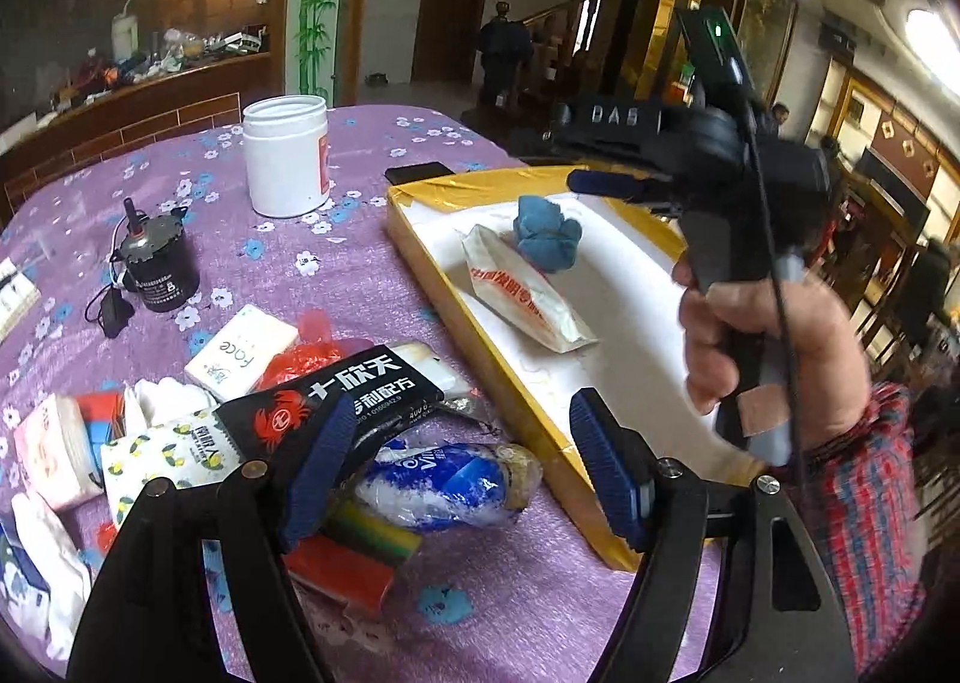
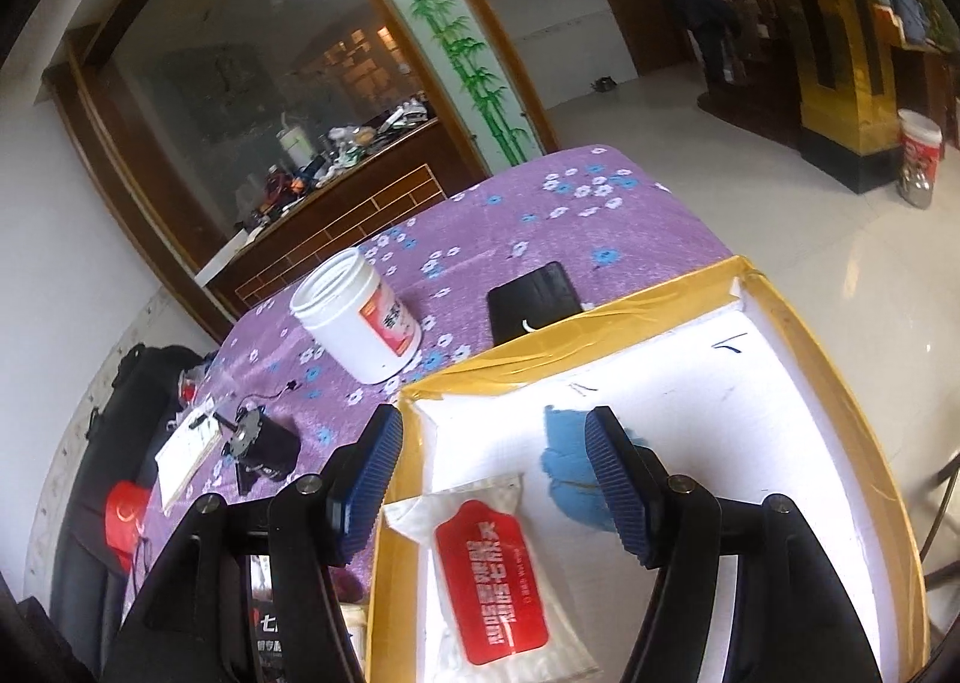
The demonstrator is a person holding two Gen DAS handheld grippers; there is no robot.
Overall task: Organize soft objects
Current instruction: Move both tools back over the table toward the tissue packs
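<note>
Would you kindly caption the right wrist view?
Open right gripper above tray holding blue cloth and wipes packet.

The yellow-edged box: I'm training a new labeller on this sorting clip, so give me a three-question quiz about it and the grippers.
1. True or false: the box already holds a blue cloth and a white packet with red print.
2. Which gripper is above the box? A) left gripper B) right gripper C) neither
3. Fill in: the pile of tissue packs lies on the ____ tablecloth, outside the box.

Key: 1 true. 2 B; its jaws are open with nothing between them, and the left gripper is open over the pile. 3 purple.
</note>
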